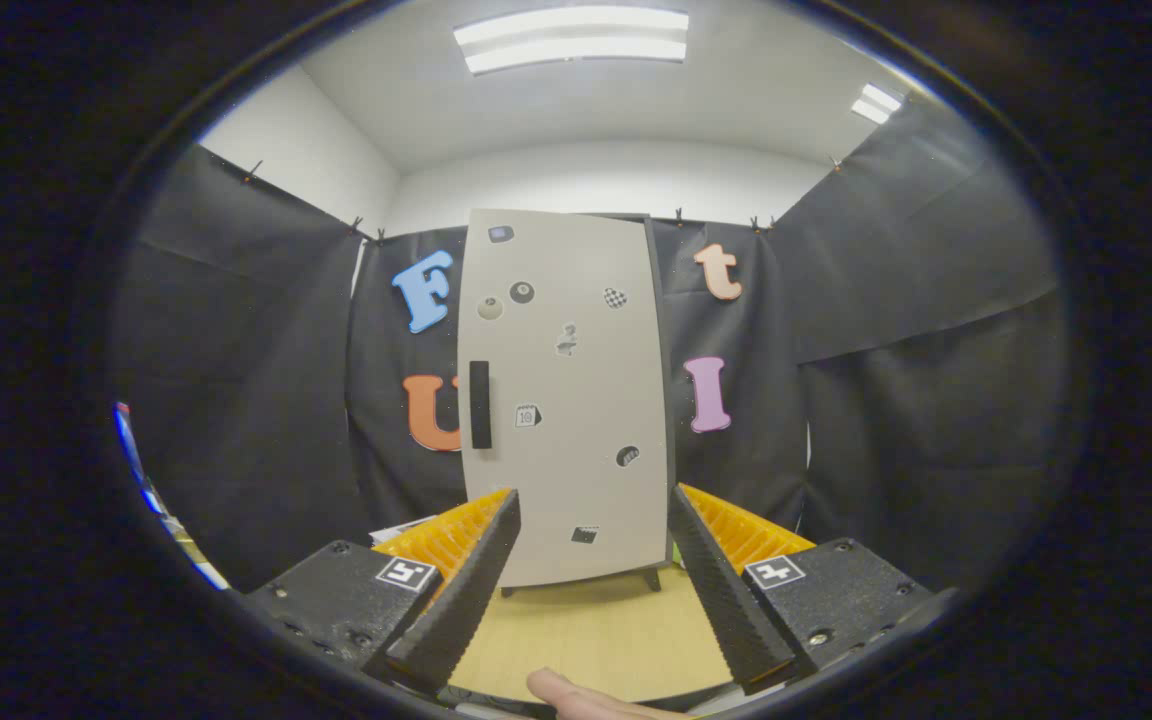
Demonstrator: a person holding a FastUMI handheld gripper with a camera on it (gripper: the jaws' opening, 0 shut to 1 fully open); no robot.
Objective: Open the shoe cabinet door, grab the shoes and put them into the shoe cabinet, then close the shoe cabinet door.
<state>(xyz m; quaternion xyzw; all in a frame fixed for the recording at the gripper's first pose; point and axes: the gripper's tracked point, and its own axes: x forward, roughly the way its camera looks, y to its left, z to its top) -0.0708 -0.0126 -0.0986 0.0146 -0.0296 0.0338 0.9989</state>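
The shoe cabinet (566,400) stands upright on the wooden tabletop (586,630), straight beyond my fingers. Its pale grey door is shut and carries several small stickers. A black vertical handle (480,404) sits near the door's left edge. My gripper (591,520) is open, with nothing between its fingers, and the lower part of the cabinet shows in the gap. The cabinet is some way off, not touched. No shoes are to be seen.
Black cloth walls close in the booth behind and on both sides of the cabinet. A fingertip (576,695) of the person shows at the near edge below the fingers. Something white lies on the table just left of the left finger (401,528).
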